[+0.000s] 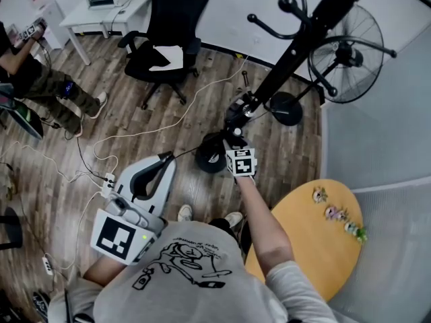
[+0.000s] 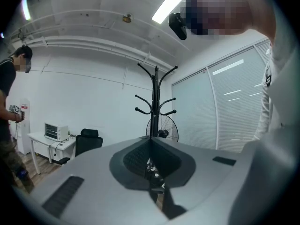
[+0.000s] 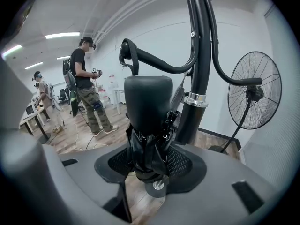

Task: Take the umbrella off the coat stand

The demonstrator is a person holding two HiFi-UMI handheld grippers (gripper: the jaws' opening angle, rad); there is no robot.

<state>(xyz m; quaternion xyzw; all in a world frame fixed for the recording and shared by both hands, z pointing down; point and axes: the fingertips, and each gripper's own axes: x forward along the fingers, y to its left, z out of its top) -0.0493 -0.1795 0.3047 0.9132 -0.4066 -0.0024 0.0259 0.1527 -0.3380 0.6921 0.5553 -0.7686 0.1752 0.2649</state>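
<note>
The right gripper (image 3: 150,168) has its jaws clamped partway shut on the folded black fabric umbrella (image 3: 144,111), just left of the tall black metal coat stand (image 3: 202,74). The left gripper (image 2: 152,170), jaws together, holds nothing. Dragged sideways, the umbrella could snag a hook and tip the stand.

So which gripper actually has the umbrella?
The right gripper: its jaws are clamped on the folded black umbrella beside the coat stand pole. The left gripper is shut on nothing.
</note>
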